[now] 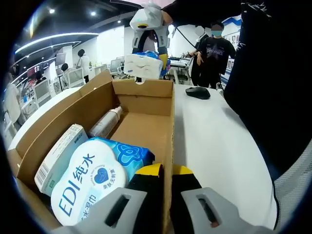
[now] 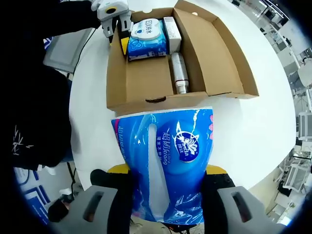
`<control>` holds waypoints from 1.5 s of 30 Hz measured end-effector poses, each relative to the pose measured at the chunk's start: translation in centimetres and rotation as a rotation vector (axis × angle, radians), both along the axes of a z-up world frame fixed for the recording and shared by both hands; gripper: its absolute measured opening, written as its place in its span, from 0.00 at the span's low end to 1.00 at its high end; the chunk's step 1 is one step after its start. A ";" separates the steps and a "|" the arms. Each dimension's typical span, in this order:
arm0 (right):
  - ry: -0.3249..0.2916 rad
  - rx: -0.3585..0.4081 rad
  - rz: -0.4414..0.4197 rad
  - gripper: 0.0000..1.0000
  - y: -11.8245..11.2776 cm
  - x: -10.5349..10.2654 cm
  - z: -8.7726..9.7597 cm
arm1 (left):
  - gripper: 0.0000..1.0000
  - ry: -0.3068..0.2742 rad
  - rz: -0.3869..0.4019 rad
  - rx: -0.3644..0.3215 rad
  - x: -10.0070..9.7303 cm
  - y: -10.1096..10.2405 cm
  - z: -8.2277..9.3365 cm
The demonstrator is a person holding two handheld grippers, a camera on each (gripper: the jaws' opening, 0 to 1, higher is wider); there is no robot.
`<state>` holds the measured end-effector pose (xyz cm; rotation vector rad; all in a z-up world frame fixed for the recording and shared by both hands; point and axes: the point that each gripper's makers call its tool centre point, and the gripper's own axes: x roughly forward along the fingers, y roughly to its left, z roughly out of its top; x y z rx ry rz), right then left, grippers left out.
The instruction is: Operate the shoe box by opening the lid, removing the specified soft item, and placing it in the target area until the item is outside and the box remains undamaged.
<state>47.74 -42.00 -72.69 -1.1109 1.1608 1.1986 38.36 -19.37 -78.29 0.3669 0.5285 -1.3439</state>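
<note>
The blue tissue pack (image 2: 165, 165) hung clear above the white surface (image 2: 253, 136), outside the shoe box (image 2: 141, 83), clamped between the jaws of the right gripper (image 2: 166, 192). In the left gripper view the same pack (image 1: 143, 66) sat high beyond the box's far end. The box lay with its lid open, holding a wet-wipes pack (image 1: 95, 178), a white carton (image 1: 61, 156) and a bottle (image 1: 106, 122). The left gripper (image 1: 165, 178) had its jaws closed on the box's side wall (image 1: 168, 141).

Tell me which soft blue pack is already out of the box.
The large blue tissue pack, held between the right gripper fingers. The wet-wipes pack lies inside the box.
</note>
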 end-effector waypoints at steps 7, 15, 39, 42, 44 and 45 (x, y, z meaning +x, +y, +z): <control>0.008 0.012 -0.009 0.52 -0.3 0.2 -1.7 | 0.01 -0.047 -0.029 0.038 -0.1 0.1 -0.4; 0.028 0.007 -0.016 0.52 -1.1 0.2 -3.7 | 0.01 -0.035 -0.026 0.036 0.4 0.4 -0.6; 0.093 -0.017 0.022 0.52 -1.2 0.3 -7.1 | 0.01 -0.039 -0.034 0.040 0.0 0.2 -0.4; 0.099 -0.020 0.032 0.52 -0.9 0.2 -7.2 | 0.01 -0.038 -0.034 0.039 0.0 0.2 -0.5; 0.103 -0.012 0.035 0.52 -0.7 0.4 -7.5 | 0.01 -0.037 -0.033 0.038 0.0 0.2 -0.5; 0.111 -0.011 0.023 0.53 -0.8 0.4 -7.6 | 0.01 -0.036 -0.033 0.038 0.0 0.2 -0.5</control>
